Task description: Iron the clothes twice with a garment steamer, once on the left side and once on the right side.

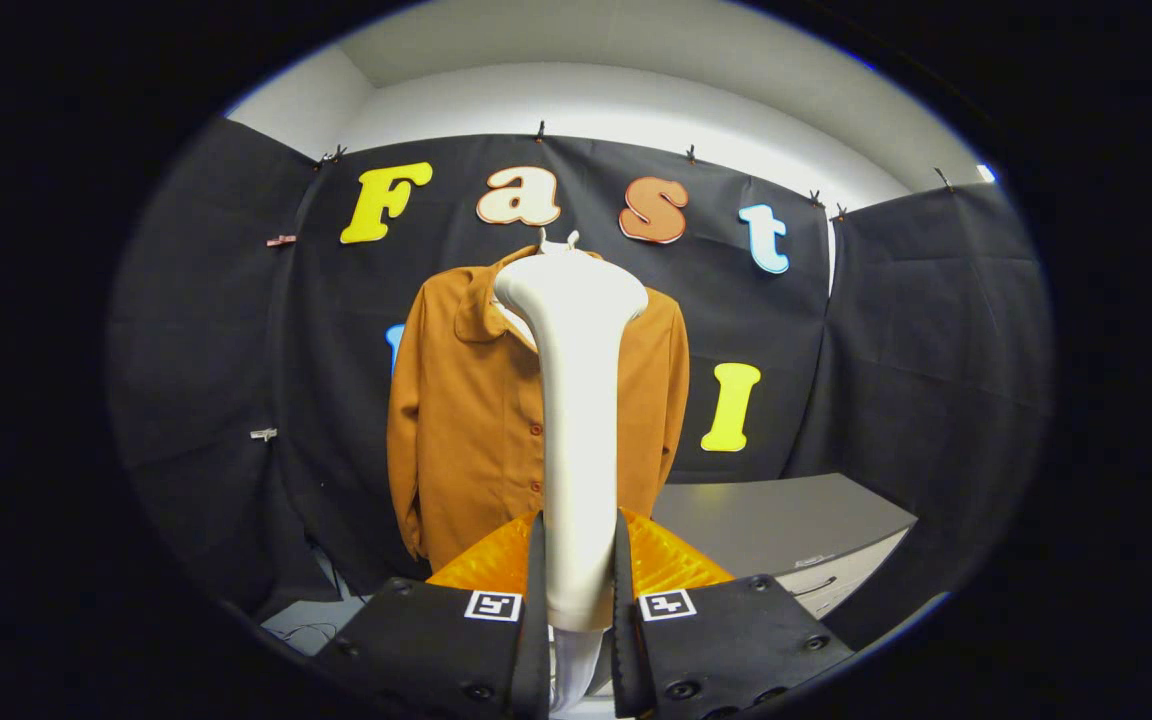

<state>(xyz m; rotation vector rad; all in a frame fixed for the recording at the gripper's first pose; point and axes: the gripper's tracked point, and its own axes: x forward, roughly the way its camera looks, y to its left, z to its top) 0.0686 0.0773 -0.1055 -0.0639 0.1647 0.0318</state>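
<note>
A white garment steamer [576, 400] stands upright between my fingers, its handle clamped by both pads and its wide head up near the collar of the shirt. My gripper [577, 570] is shut on that handle. Beyond it hangs a brown button-up shirt [466, 420] on a hanger against the black cloth wall, facing me. The steamer covers the middle strip of the shirt's front, and I cannot tell whether its head touches the fabric.
A grey cabinet [796, 520] with drawers stands to the right, below and beside the shirt. Black cloth walls close in on the left, back and right. A bit of floor with a cable [311, 630] lies low to the left.
</note>
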